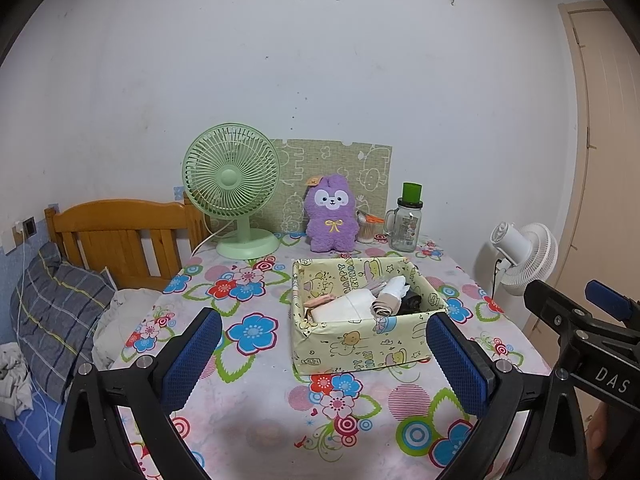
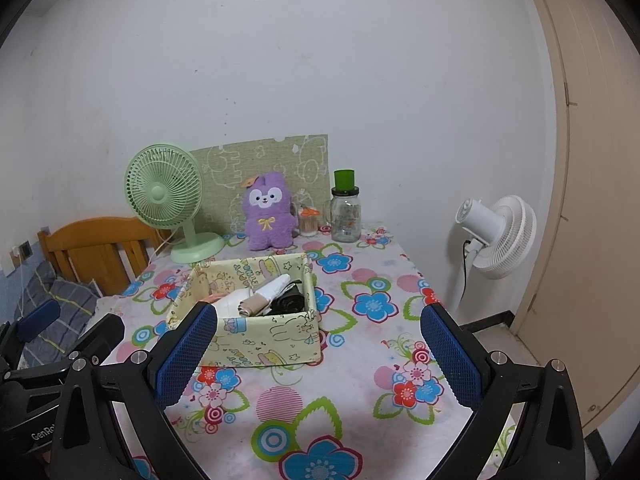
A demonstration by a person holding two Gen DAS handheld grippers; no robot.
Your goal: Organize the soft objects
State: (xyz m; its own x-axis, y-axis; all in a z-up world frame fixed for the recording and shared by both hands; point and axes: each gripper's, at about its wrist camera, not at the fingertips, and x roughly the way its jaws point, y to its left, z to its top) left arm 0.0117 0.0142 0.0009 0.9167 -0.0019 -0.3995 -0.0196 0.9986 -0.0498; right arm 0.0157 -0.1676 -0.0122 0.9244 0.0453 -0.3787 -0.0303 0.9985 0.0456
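Both my left fingers (image 1: 324,356) and my right fingers (image 2: 318,354) are spread wide with nothing between them, hanging above the flowered counter (image 1: 256,412) on the near side of the box (image 1: 360,338). The soft things, a few rolled and folded cloths (image 1: 382,300) in white, beige, pink and black, already lie inside the box, leaning against one another, and none lies loose on the counter that I can see. The purple plush toy (image 1: 331,214) sits upright at the back, just beside the green fan (image 1: 232,184) and the glass jar (image 1: 405,228). I judge this fits either a box just filled or one waiting to be sorted, so I tell no move that only one would want. Whatever comes, soft rolls give under pressure: I would close on the middle of a roll, not a loose edge, so it does not unwind, and come down from above to keep clear of the thin box walls, which look likely to slide or buckle if nudged.
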